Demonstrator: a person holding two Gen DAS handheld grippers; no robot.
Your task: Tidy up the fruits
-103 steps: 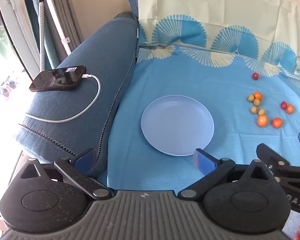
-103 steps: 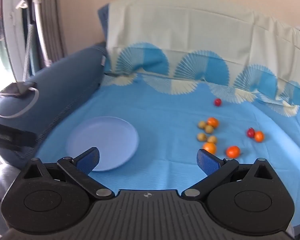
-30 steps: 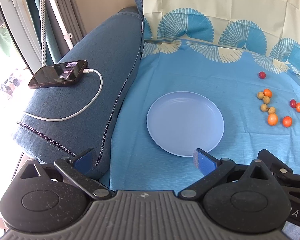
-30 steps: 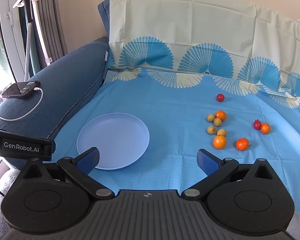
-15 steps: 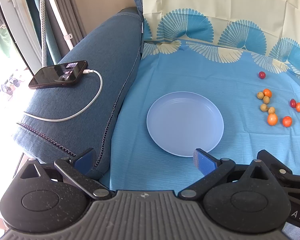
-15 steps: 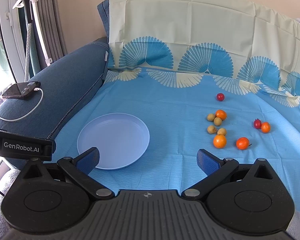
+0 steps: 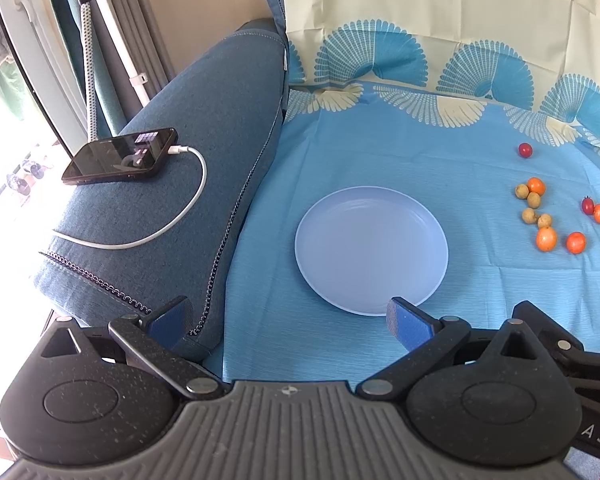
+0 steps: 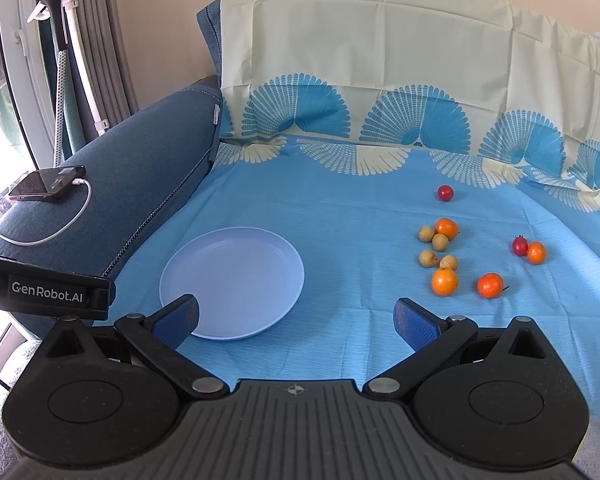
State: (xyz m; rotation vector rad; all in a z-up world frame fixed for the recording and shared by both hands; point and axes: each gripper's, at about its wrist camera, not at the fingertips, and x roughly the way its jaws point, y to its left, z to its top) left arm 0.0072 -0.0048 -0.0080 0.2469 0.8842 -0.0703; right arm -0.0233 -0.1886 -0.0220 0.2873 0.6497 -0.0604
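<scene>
An empty pale blue plate (image 7: 371, 249) (image 8: 232, 282) lies on the blue cloth. To its right is a scatter of small fruits: several orange ones such as one (image 8: 444, 281) (image 7: 546, 239), several tan ones (image 8: 427, 258) (image 7: 529, 215), and red ones (image 8: 445, 192) (image 7: 525, 149). My left gripper (image 7: 288, 324) is open above the plate's near-left edge, holding nothing. My right gripper (image 8: 296, 322) is open too, between plate and fruits, well short of the fruits. Its body shows at the lower right of the left wrist view.
A blue sofa armrest (image 7: 204, 152) rises left of the cloth, with a black phone (image 7: 122, 155) (image 8: 46, 182) on a white charging cable (image 7: 172, 216) lying on it. A cream and blue patterned cloth (image 8: 380, 80) covers the backrest. A window and curtains stand at far left.
Since 3.4 s ago both grippers drew back and up slightly, so plate and fruits sit a bit farther off. Over the last second almost nothing has moved.
</scene>
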